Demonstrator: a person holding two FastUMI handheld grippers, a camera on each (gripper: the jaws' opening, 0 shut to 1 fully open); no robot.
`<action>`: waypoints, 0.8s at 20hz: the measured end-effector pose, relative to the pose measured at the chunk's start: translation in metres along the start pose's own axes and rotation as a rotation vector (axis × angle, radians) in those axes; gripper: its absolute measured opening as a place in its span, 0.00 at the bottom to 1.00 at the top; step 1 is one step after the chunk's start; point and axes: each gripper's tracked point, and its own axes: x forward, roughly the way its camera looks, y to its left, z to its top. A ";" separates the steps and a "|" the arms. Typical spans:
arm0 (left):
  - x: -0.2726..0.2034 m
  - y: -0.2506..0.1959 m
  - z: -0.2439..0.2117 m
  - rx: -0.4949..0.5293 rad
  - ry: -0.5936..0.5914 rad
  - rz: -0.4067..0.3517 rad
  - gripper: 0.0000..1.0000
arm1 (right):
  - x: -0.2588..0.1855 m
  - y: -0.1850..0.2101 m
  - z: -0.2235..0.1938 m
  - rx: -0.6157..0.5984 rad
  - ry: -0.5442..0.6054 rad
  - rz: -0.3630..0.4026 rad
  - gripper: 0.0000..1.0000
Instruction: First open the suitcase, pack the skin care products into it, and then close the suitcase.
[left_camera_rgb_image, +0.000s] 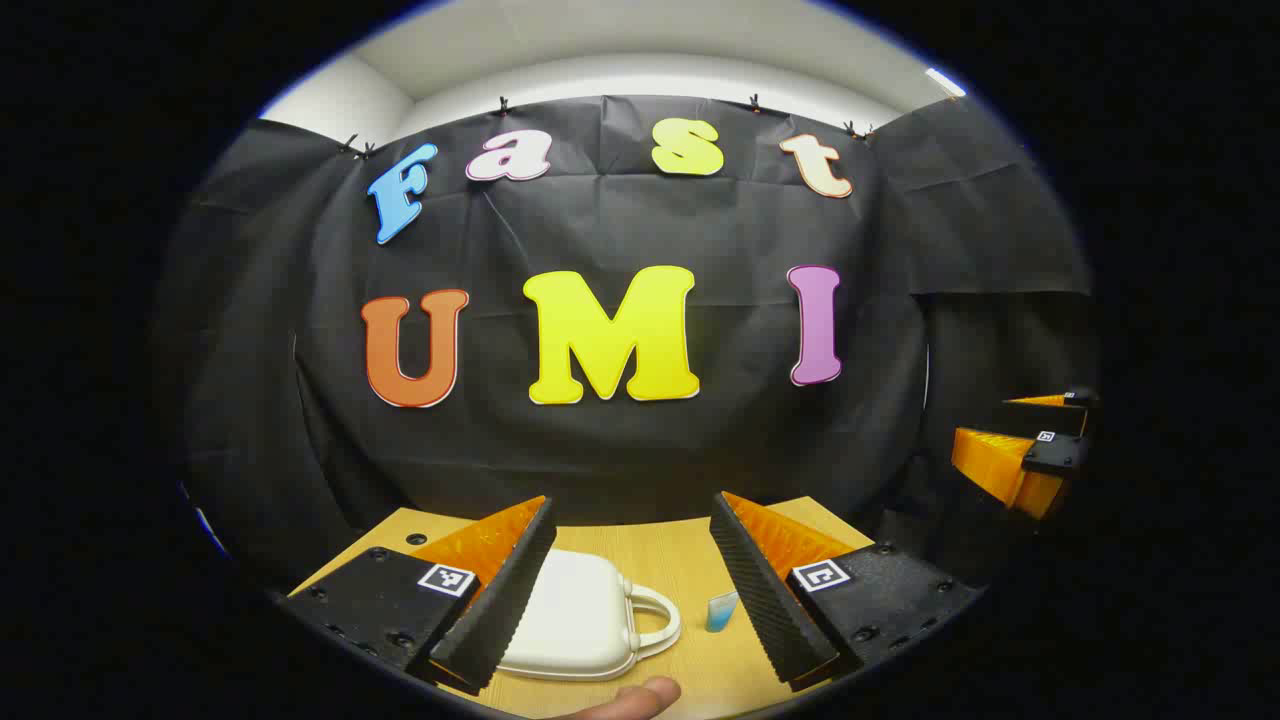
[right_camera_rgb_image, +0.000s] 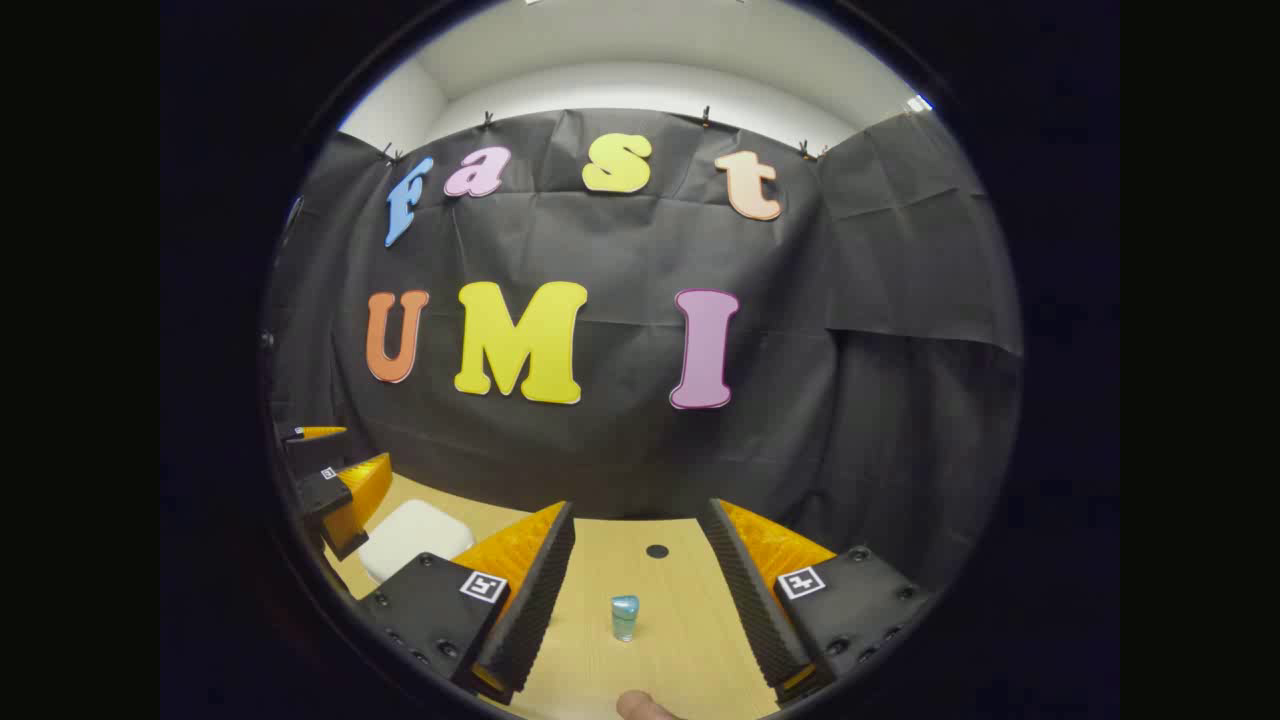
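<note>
Holding both grippers above the table (left_camera_rgb_image: 640, 545), fingers apart, nothing gripped. Left gripper (left_camera_rgb_image: 632, 585): over the case (left_camera_rgb_image: 575, 620), white, shut, flat, handle (left_camera_rgb_image: 655, 615) toward the bottle. Shell looks rigid, smooth, likely light; take the lid edge or handle. Right gripper (right_camera_rgb_image: 635, 585): facing the bottle (right_camera_rgb_image: 624, 615), small, upright, probably slick, easily toppled; grip mid-body.

pale wood-grain tabletop (right_camera_rgb_image: 680, 640), smooth with a low sheen. on it the white suitcase (left_camera_rgb_image: 580, 620) looks like moulded hard plastic, matt and smooth, handle the same. the small blue skin care bottle (right_camera_rgb_image: 624, 615) reads as glossy, slightly see-through plastic. the left tool (left_camera_rgb_image: 630, 600) shows ribbed, rough finger faces (left_camera_rgb_image: 500, 610) and matt plastic blocks. behind, the booth wall (right_camera_rgb_image: 900, 350) is creased matt cloth.
</note>
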 end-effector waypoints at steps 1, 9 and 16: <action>0.000 -0.001 0.002 0.001 -0.002 0.000 1.00 | 0.002 0.002 -0.002 -0.011 0.003 0.011 0.79; 0.003 -0.014 0.005 -0.030 0.003 0.008 0.99 | 0.013 0.014 -0.004 -0.014 0.001 0.069 0.80; 0.008 -0.012 0.000 -0.055 0.019 0.035 0.99 | 0.023 0.025 -0.008 -0.038 0.006 0.127 0.80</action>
